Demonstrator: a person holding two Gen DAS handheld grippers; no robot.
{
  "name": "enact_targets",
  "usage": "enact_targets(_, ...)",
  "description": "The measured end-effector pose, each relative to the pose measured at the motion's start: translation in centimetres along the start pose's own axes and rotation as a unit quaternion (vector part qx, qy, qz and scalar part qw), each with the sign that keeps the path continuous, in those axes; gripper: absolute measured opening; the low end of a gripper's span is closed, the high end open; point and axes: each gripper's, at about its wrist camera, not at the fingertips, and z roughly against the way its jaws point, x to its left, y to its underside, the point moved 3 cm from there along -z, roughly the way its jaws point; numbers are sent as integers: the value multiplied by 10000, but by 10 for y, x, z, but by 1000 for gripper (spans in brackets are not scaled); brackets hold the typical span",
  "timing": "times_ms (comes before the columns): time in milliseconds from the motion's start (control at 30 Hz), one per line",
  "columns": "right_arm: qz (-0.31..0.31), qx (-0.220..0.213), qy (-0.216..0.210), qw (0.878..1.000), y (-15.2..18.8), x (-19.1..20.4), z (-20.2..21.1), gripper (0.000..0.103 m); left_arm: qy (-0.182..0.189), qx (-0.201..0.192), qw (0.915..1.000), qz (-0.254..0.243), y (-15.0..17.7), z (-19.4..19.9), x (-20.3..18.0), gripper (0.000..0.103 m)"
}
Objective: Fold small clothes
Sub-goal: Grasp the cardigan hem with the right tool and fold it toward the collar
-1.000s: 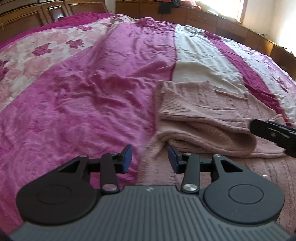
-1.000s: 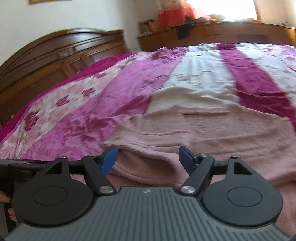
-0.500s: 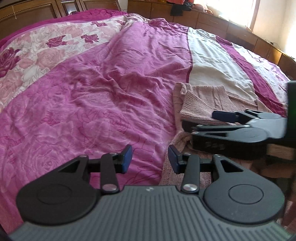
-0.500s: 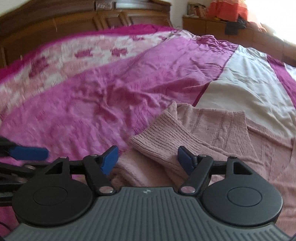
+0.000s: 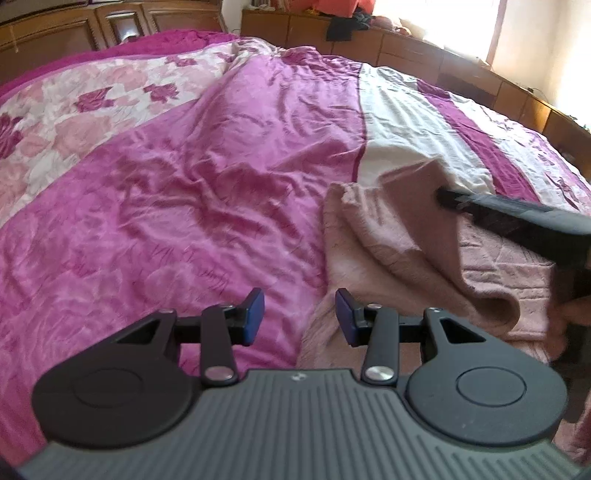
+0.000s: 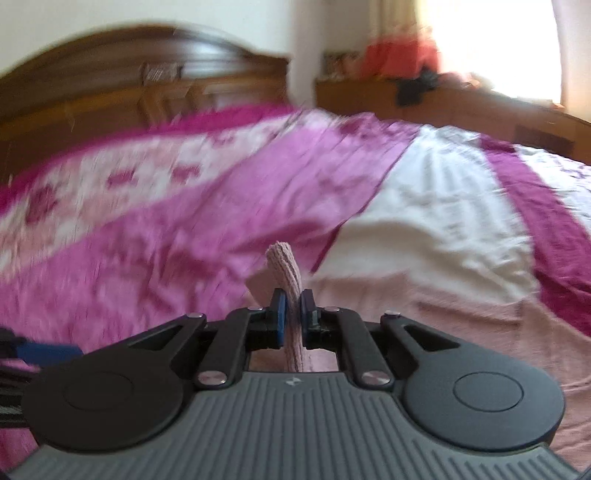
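Right wrist view: right tongs (image 6: 291, 314) clamped on a ribbed fold of the dusty-pink knit garment (image 5: 399, 254), lifted off the magenta-and-white bedspread (image 5: 207, 192); left tongs (image 5: 299, 317) apart, empty, beside its edge; no legible writing.

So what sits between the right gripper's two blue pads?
A ribbed strip of the pink knitted sweater, pinched by the right gripper; right wrist view.

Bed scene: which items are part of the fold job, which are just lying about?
Job:
pink sweater
right gripper, shut on a sweater edge
left gripper, open, empty

Lying about:
bedspread
headboard
clothes pile on the far cabinet
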Motion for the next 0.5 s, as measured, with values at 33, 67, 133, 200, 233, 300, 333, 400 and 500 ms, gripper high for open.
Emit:
enact_targets(33, -97, -102, 80, 9999, -4, -10, 9, 8, 38, -33, 10000, -35, -2, -1, -4, 44)
enact_targets(67, -196, -197, 165, 9995, -8, -20, 18, 8, 79, -49, 9999, -70, -5, -3, -8, 44)
enact_targets(133, -409, -364, 331, 9980, -12, -43, 37, 8, 161, -72, 9998, -137, -8, -8, -16, 44)
enact_targets(200, -558, -467, 518, 9960, -11, -65, 55, 8, 217, -67, 9995, -222, -9, -13, -24, 44)
enact_targets(233, -599, -512, 627, 9949, -9, -75, 62, 8, 225, -65, 9994, -270, -10, -16, -28, 44)
enact_targets(300, -698, -583, 874, 9920, -1, -94, 78, 8, 239, -83, 9990, -369, -10, -22, -36, 44)
enact_targets(333, -764, -605, 983, 9904, 3, -104, 86, 8, 247, -87, 9988, -409, -10, -25, -39, 44)
enact_targets(400, -906, -581, 1119, 9879, 18, -124, 99, 8, 238, -73, 9983, -521, -9, -31, -45, 44)
enact_targets(500, -1130, -431, 1438, 9822, 47, -149, 111, 8, 171, -123, 9966, -794, -6, -38, -57, 44)
